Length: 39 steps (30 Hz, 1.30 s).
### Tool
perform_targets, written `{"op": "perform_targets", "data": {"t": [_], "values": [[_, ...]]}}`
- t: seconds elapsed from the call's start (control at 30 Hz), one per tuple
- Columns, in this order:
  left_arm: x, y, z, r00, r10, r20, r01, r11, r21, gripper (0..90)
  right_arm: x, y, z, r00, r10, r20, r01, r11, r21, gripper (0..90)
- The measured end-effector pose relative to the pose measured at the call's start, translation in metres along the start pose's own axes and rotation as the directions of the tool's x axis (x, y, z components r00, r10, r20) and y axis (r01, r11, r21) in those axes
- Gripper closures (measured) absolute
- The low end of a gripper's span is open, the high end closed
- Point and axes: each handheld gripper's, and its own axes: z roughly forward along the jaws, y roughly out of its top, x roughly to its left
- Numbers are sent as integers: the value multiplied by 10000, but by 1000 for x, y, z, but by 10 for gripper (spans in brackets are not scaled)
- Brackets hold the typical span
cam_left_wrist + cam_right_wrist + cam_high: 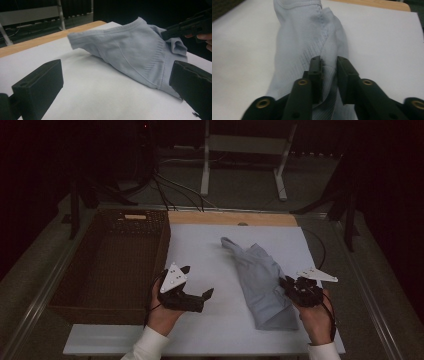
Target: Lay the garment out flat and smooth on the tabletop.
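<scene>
A light blue-grey cloth [262, 282] lies crumpled on the white bench [210, 250], toward the right side. It runs from the far middle down to the near right. One end sticks up a little at the far side. The cloth has ribbed bands and sewn seams.

The right gripper [289, 285] is at the near right edge of the cloth. In the right gripper view its two black fingers [315, 72] stand a small way apart, with a raised fold of the cloth between them. The left finger touches the fold. There is a thin gap at the other finger, so the fold is not pinched tight.

The left gripper [196, 282] sits over bare bench, to the left of the cloth and apart from it. Its fingers [40, 87] are spread wide with nothing between them. They point toward the cloth.

A brown woven basket [115, 262] stands at the left side of the bench. A strip of bare wood [230, 218] shows at the far edge.
</scene>
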Motion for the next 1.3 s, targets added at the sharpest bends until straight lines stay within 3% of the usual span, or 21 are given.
{"op": "perform_targets", "data": {"t": [0.1,0.17,0.3,0.53,0.7,0.77,0.93,1.03,1.2,1.3], "values": [[-1,0,0,10000,4,4,-4,10000,0,2,-1,-1,1,9997,-49,224,46,9999,134,604],[-1,0,0,10000,-2,-1,2,10000,-2,2,0,-1,-1,9990,-102,427,99,9999,61,491],[0,0,0,10000,11,-7,-11,10000,8,2,7,2,-10,9951,-468,865,485,9987,-176,349],[-1,0,0,10000,-9,5,9,10000,-19,2,36,2,-27,9865,-1589,403,1612,9849,-629,311],[-1,0,-1,10000,13,-4,-13,10000,-23,3,51,0,-27,9767,-2144,54,2143,9749,-612,311],[-1,0,-1,10000,10,-1,-10,10000,-25,2,53,-2,-23,9732,-2295,141,2299,9723,-426,331],[-1,0,0,10000,-6,-9,6,10000,-29,3,43,-7,-15,9775,-2046,505,2046,9788,55,416],[-1,0,0,10000,2,3,-2,10000,2,3,34,-9,-13,9826,-1708,723,1700,9853,172,403],[-1,0,1,10000,19,19,-19,10000,19,3,22,-9,-13,9809,-1292,1451,1274,9916,217,352],[-2,-1,1,10000,30,12,-30,10000,42,3,18,-8,-14,9816,-1156,1521,1150,9933,122,320]]}}
